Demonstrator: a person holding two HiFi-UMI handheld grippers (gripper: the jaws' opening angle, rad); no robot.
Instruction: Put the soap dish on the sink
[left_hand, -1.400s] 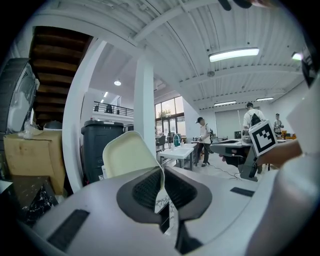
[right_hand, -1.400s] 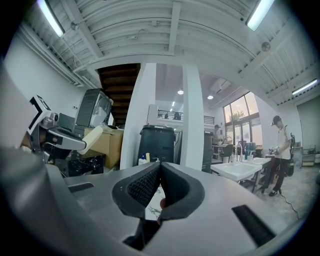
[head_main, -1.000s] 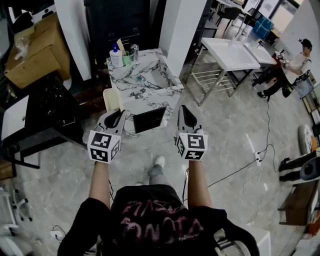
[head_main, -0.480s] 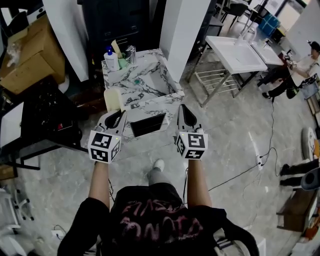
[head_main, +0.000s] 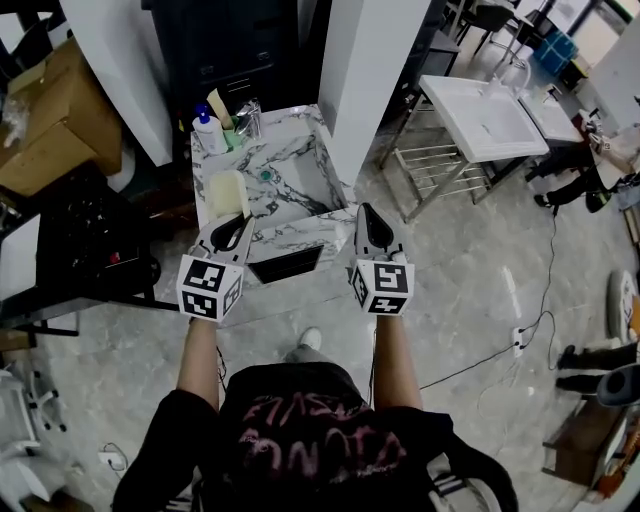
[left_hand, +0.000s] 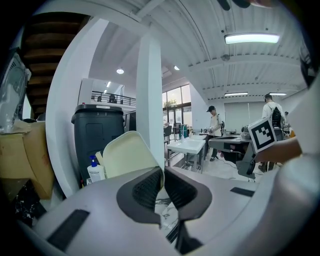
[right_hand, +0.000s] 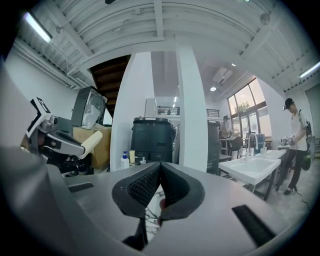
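Observation:
My left gripper is shut on the lower edge of a cream soap dish. The dish stands upright above the left front rim of the marble sink. In the left gripper view the cream soap dish rises to the left of the left gripper, whose jaws pinch the dish's edge. My right gripper hovers over the sink's front right corner. The right gripper is shut with nothing in it.
A pump soap bottle and a faucet stand at the sink's back. A white column rises on the right, a dark bin behind. Cardboard boxes and black equipment lie left; a white basin on a steel frame stands right.
The person has stepped toward the marble sink. Both grippers now reach over its front edge, and the soap dish sits over the left rim instead of in front of the sink.

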